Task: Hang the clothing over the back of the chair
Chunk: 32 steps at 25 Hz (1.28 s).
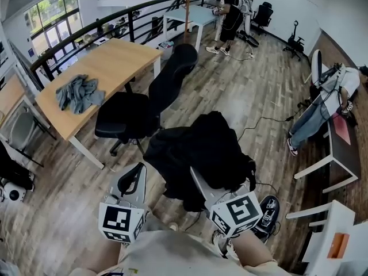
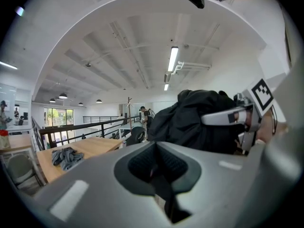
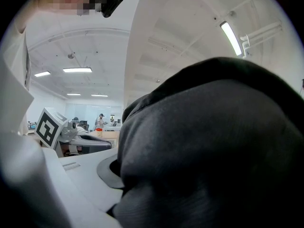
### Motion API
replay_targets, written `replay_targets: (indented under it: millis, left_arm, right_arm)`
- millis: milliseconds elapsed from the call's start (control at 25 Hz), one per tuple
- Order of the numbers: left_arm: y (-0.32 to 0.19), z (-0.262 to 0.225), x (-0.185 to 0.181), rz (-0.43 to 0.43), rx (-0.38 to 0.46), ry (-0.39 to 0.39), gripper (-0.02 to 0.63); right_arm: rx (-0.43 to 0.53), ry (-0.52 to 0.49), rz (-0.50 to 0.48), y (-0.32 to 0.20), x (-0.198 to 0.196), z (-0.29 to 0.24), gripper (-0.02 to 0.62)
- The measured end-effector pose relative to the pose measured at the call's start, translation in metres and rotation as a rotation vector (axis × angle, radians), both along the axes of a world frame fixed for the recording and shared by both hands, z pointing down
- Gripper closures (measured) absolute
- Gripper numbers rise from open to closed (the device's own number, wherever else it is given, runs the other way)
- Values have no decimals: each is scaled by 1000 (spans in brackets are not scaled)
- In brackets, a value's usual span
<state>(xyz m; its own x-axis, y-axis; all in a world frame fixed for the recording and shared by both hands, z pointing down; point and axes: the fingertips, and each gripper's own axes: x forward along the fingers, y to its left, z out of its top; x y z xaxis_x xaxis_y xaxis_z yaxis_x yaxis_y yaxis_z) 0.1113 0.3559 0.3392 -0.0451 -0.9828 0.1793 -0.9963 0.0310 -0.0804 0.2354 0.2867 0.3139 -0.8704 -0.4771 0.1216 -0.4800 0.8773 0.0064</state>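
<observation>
A bundled black garment hangs in front of me, and my right gripper is shut on its lower edge. In the right gripper view the dark cloth fills nearly everything over the jaws of the right gripper. My left gripper is to the left of the garment, apart from it, shut with nothing in it. The left gripper view shows the left gripper's jaws together, with the garment off to the right. The black office chair stands beyond, its back leaning away.
A wooden table behind the chair carries a crumpled grey cloth. A black railing runs along the back. One person stands at a white table; another sits by a desk at right. A cable lies on the floor.
</observation>
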Motion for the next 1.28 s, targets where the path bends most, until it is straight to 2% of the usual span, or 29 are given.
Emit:
replay_targets:
  millis: [200, 680, 880, 1280]
  left_arm:
    - [2, -4, 0, 13, 52, 13, 603]
    - [-26, 25, -37, -6, 39, -9, 603]
    - [-52, 29, -70, -5, 38, -7, 603]
    - [-125, 28, -169, -28, 29, -1, 603]
  right_arm:
    - [11, -10, -24, -4, -4, 2, 428]
    - [13, -13, -29, -26, -39, 21, 426]
    - [14, 10, -25, -50, -72, 26, 426]
    - [-11, 21, -49, -122, -173, 31, 426]
